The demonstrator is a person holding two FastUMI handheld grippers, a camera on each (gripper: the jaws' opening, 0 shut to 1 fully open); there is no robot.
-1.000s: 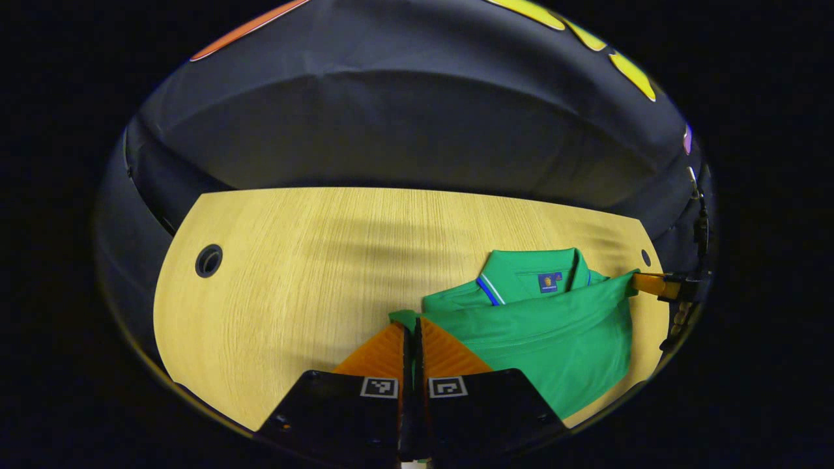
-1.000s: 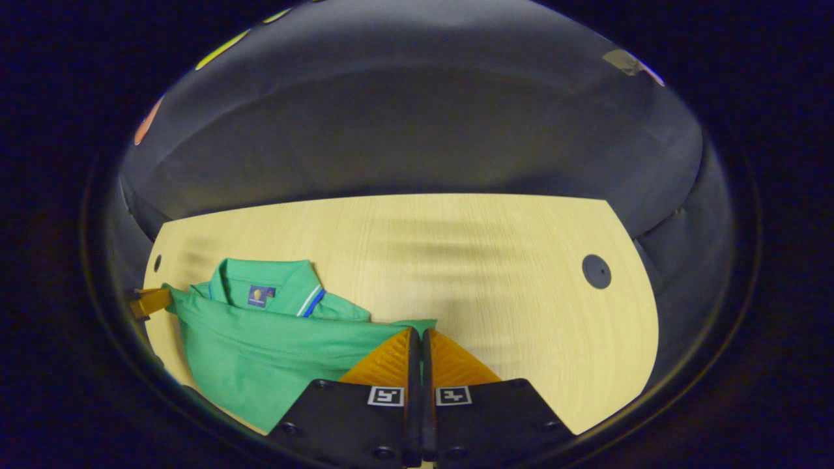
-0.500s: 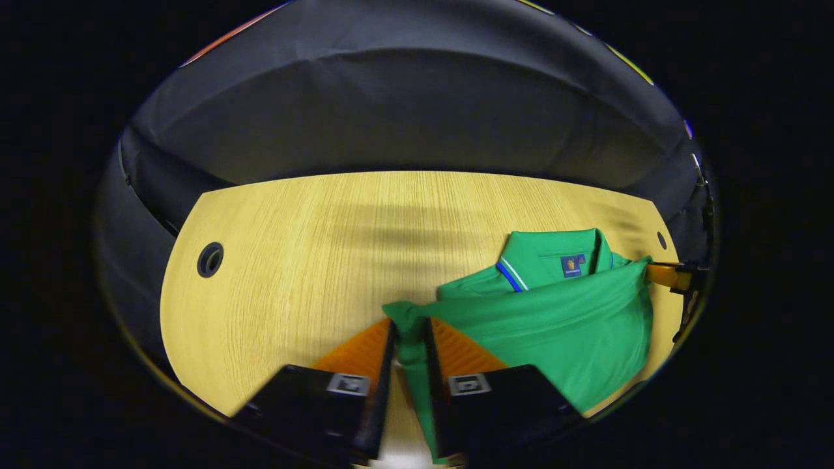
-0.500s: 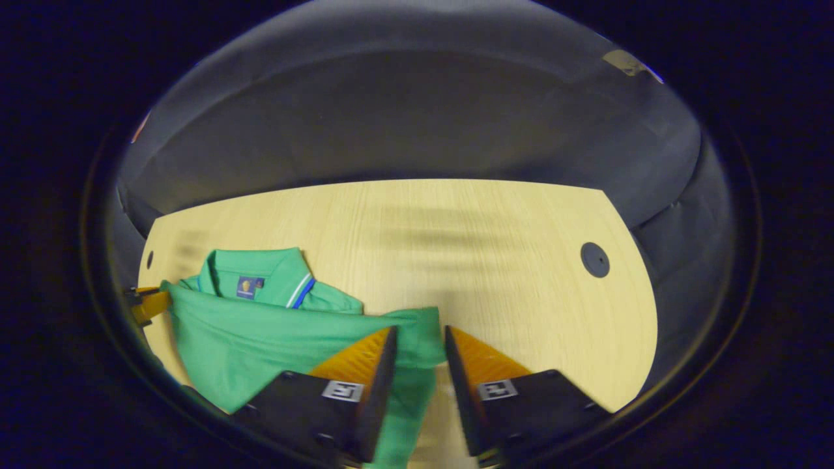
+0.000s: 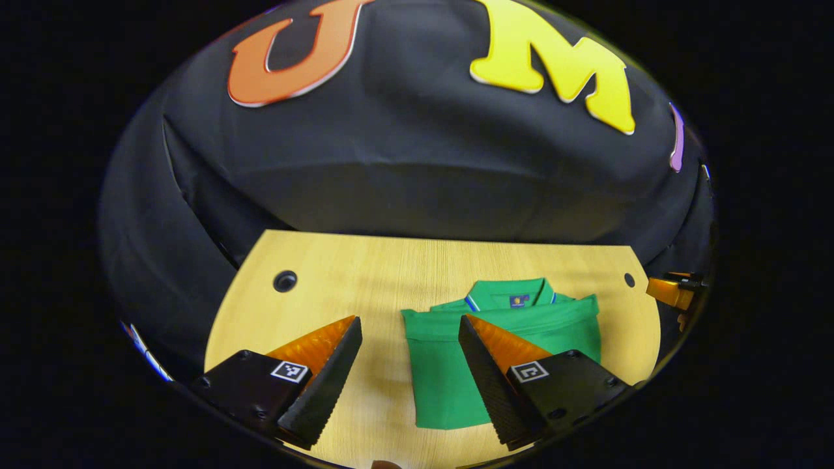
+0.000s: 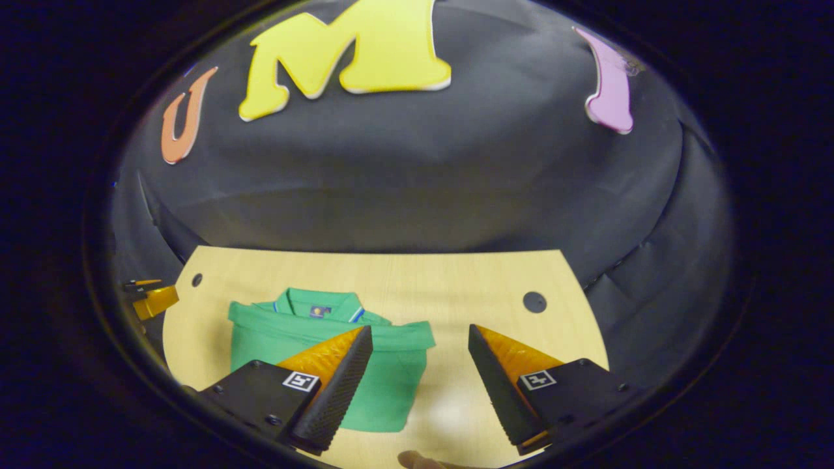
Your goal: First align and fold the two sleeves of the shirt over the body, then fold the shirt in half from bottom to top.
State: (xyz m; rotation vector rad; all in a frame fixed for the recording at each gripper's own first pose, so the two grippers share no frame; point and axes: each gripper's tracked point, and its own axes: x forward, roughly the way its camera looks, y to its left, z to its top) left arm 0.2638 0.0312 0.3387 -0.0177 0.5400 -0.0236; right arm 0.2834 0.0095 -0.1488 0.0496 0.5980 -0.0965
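I have let go: both sets of jaws, pinched on the hem corners of the green short-sleeved polo shirt (image 5: 502, 355) a second ago, now stand spread wide with nothing between them. My left gripper (image 5: 409, 365) and right gripper (image 6: 420, 374) have pulled up and back from the shirt. The shirt lies flat on the pale wooden counter (image 5: 365, 273), folded into a compact rectangle, its hem edge just below the collar (image 5: 509, 296), which sits on the far side. I judge the bottom-to-top fold finished, with only tidying left, if any.
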